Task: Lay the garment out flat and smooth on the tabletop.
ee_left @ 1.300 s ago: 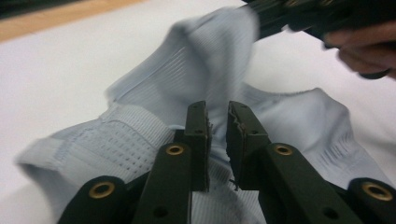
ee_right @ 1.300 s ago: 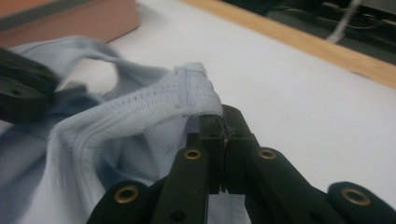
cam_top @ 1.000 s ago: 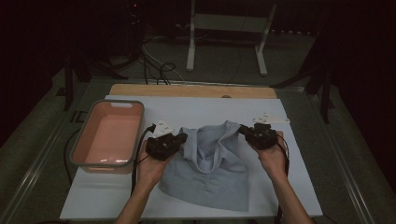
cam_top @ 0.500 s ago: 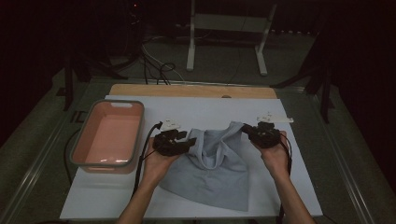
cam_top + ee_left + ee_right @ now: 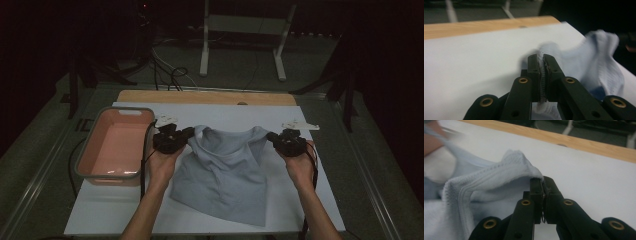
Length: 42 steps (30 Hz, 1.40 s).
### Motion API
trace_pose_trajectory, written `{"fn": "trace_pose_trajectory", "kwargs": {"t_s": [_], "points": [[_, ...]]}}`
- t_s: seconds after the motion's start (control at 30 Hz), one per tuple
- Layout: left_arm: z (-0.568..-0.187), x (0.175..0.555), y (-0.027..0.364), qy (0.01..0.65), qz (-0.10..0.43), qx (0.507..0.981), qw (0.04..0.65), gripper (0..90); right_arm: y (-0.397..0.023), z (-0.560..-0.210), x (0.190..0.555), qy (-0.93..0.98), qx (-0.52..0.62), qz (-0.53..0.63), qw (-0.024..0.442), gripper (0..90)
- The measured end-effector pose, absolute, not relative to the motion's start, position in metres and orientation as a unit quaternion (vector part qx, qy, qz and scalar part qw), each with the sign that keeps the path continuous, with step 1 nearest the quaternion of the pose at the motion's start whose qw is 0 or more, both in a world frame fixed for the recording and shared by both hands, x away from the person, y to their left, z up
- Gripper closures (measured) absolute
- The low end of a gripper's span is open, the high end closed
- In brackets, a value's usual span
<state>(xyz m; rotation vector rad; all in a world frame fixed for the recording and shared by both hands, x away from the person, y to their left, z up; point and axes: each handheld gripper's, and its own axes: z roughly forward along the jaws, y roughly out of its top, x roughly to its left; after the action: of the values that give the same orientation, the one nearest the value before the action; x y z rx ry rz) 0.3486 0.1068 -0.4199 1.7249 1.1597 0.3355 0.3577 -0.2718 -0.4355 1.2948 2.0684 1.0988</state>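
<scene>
Cloth [image 5: 225,172] in the middle of the frame is pinched tight by both jaws, its top lifted, still rumpled and not folded yet.

1. The left hand-held gripper [image 5: 189,133] and the right hand-held gripper [image 5: 272,136] each pinch an upper corner of the pale blue garment [image 5: 225,175].
2. A pink basin [image 5: 95,155] sits left on the worktop [image 5: 320,200].

No legible text, label, brand, number or sign anywhere on the table.
</scene>
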Motion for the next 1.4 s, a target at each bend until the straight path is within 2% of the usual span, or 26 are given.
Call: {"fn": "trace_pose_trajectory", "kwargs": {"t_s": [0.13,0.2,0.27,0.33,0.4,0.5,0.57,1.03,1.4], "points": [[-0.420,0.352,0.113,0.501,0.159,0.695,0.491,85.6,-0.277,-0.439,0.360,0.741,0.498,0.379,0.244,86.2],[-0.421,0.354,0.113,0.506,0.155,0.692,0.491,83.4,-0.279,-0.440,0.360,0.738,0.503,0.381,0.238,80.5],[-0.423,0.355,0.111,0.511,0.160,0.694,0.482,73.9,-0.276,-0.441,0.358,0.746,0.492,0.385,0.229,69.8],[-0.425,0.356,0.109,0.513,0.153,0.692,0.484,59.1,-0.271,-0.442,0.356,0.755,0.482,0.387,0.219,61.3],[-0.425,0.354,0.108,0.507,0.155,0.696,0.484,47.8,-0.267,-0.444,0.355,0.762,0.472,0.393,0.204,55.8],[-0.426,0.351,0.104,0.495,0.159,0.710,0.476,39.2,-0.259,-0.447,0.352,0.773,0.460,0.394,0.185,49.9],[-0.427,0.348,0.103,0.490,0.157,0.716,0.472,36.8,-0.254,-0.450,0.349,0.780,0.455,0.390,0.179,47.2],[-0.445,0.318,0.101,0.458,0.161,0.754,0.442,34.0,-0.242,-0.459,0.325,0.792,0.442,0.393,0.152,32.9],[-0.472,0.296,0.109,0.459,0.146,0.768,0.422,37.5,-0.260,-0.474,0.299,0.795,0.451,0.381,0.136,34.1]]}}
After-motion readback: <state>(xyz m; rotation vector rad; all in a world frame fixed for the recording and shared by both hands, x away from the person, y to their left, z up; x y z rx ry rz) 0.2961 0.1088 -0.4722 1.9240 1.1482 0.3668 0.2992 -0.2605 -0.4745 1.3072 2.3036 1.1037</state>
